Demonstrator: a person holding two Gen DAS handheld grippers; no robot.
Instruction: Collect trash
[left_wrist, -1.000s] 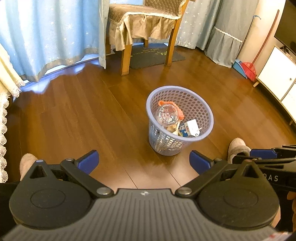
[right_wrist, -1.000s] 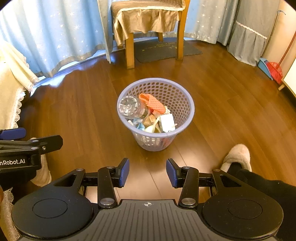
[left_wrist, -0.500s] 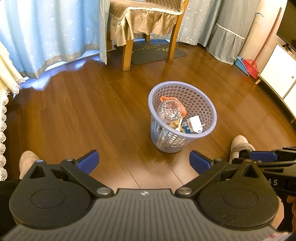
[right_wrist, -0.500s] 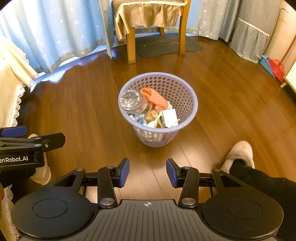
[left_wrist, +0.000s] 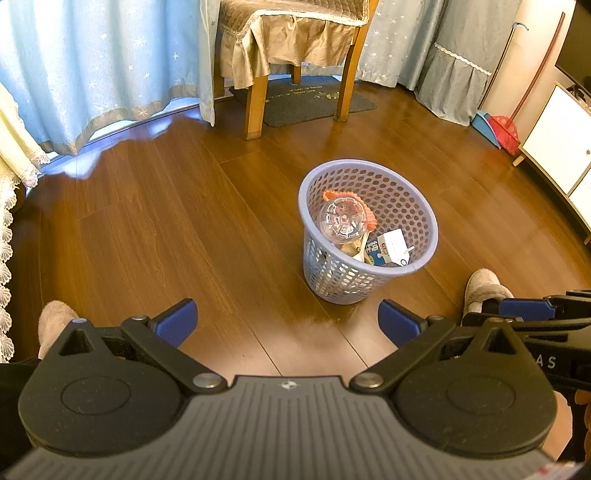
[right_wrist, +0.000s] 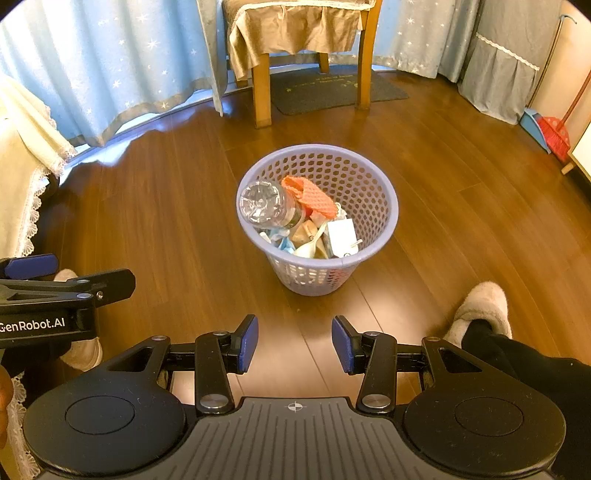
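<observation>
Glossy wooden floor (right_wrist: 155, 221) spreads to star-print curtains (right_wrist: 122, 74) and a covered chair (right_wrist: 299, 33); a lavender basket (right_wrist: 373, 184) holds trash. Left tool (left_wrist: 286, 325) and right tool (right_wrist: 294, 343) hover released, empty.

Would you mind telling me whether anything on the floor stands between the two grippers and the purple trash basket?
Nothing visible does. Only bare wooden floor lies between the right gripper and the basket, and likewise ahead of the left gripper. Both sets of jaws are open and empty.
</observation>
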